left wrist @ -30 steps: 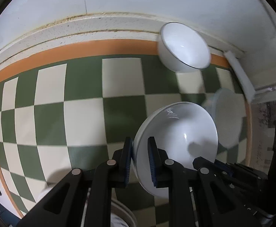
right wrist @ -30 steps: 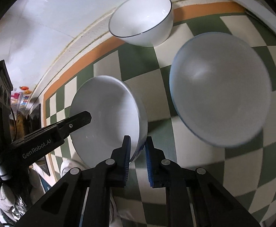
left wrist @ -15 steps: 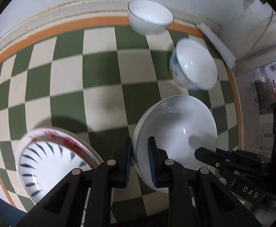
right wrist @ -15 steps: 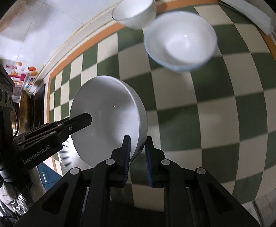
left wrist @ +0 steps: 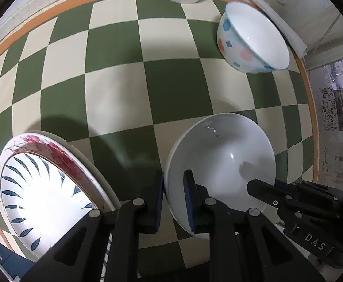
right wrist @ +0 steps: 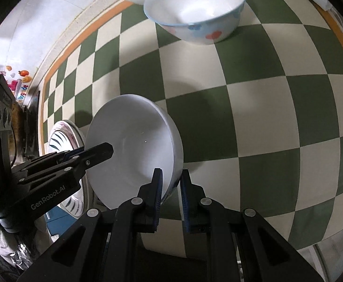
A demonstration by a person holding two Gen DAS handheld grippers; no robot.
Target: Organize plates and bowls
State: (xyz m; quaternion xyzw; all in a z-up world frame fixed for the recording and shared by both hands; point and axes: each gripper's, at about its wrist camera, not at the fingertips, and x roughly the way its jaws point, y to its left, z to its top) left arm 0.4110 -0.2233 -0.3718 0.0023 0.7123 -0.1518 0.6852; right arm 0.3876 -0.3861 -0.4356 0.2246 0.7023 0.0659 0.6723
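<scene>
Lifted higher since before, both grippers pinch the white bowl (left wrist: 220,164): left gripper (left wrist: 173,199) and right gripper (right wrist: 170,192) on opposite rims. Open checkered cloth (left wrist: 115,87) lies ahead; the patterned plate (left wrist: 42,188) sits at its left edge.

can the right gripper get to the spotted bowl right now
Probably not yet: the right gripper is shut on the white bowl, as is the left gripper. The checkered cloth toward the spotted bowl looks unobstructed.

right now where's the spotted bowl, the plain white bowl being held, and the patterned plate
spotted bowl (left wrist: 239,49), left wrist view, on its dotted outer wall
plain white bowl (right wrist: 133,145), right wrist view, on its inner surface
patterned plate (left wrist: 42,188), left wrist view, on its white centre
</scene>
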